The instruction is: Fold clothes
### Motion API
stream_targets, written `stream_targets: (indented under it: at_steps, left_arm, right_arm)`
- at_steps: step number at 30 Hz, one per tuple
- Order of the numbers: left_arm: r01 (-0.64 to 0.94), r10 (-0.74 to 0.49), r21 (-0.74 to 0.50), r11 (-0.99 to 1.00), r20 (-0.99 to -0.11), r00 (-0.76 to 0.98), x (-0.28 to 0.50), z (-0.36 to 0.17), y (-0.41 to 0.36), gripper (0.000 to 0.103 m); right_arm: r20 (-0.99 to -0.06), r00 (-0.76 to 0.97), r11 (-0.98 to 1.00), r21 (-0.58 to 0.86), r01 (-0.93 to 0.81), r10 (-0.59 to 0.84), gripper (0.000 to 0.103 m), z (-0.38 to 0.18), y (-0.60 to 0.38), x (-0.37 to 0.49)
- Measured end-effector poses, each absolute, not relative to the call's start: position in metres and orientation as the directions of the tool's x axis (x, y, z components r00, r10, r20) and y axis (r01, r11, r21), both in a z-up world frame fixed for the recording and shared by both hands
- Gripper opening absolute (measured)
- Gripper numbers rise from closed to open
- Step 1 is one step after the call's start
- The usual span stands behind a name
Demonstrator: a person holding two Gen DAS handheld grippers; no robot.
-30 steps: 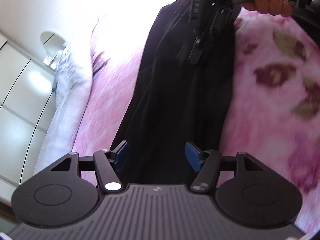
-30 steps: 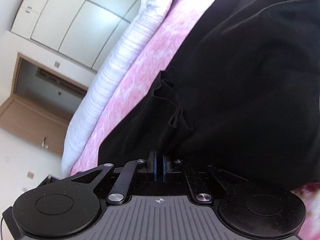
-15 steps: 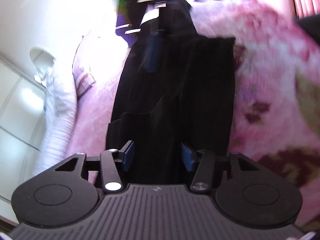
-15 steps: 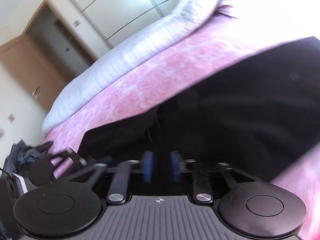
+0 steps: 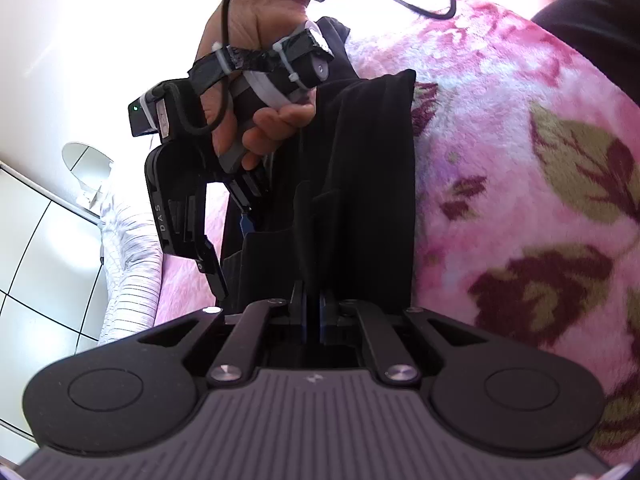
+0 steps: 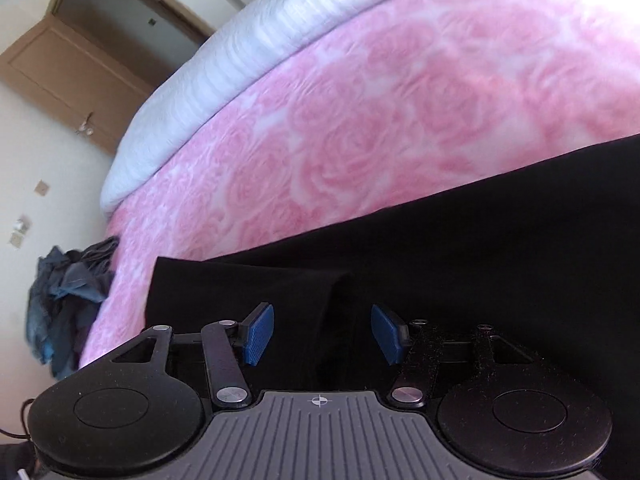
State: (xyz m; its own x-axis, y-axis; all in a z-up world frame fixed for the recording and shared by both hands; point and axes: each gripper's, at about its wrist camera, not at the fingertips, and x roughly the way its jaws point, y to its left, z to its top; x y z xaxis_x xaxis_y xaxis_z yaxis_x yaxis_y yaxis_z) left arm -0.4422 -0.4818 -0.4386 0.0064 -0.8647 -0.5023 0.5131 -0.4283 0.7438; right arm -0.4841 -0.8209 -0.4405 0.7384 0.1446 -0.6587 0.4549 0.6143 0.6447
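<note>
A black garment (image 6: 460, 264) lies flat on the bed's pink rose-patterned cover (image 6: 360, 112).

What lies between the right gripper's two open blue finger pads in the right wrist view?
In the right wrist view, a raised fold of the black garment lies between the right gripper pads, which stand apart.

Spread on the bed (image 6: 360, 120): a folded garment (image 5: 360, 168), lengthwise along the blanket (image 5: 520, 200). Clamped at its near end in the left gripper (image 5: 313, 312). Beside its far end, left: the right gripper (image 5: 246, 216), held in a hand (image 5: 256, 80). Along the bed's far edge: a pillow (image 6: 248, 52). Off the bed's left corner: heaped clothes (image 6: 64, 296). Behind, by the wall: a door (image 6: 64, 76).
</note>
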Motion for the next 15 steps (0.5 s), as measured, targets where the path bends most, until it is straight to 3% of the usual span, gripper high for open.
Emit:
stream_targets:
  at_steps: [9,13,14,15]
  left_arm:
    - [0.656,-0.916,0.695,-0.296,-0.401,0.012,-0.425,-0.423,-0.468,0.004]
    - [0.641,-0.903,0.694,-0.328,-0.429,0.001,-0.43,-0.427,-0.465,0.003]
    - [0.633,-0.898,0.695,-0.341,-0.439,-0.001,-0.433,-0.429,-0.466,0.003]
    - [0.625,-0.898,0.701,-0.343,-0.44,0.001,-0.435,-0.43,-0.468,0.003]
  right_arm:
    - [-0.588,0.77,0.463,0.77,0.439,0.248,0.059,-0.451,-0.829,-0.485]
    - [-0.55,0.784,0.388,0.816,0.429,0.288,0.058,-0.456,-0.832,-0.486]
    - [-0.549,0.787,0.387,0.815,0.431,0.28,0.056,-0.455,-0.834,-0.486]
    - [-0.55,0.79,0.387,0.813,0.434,0.27,0.03,-0.455,-0.836,-0.485]
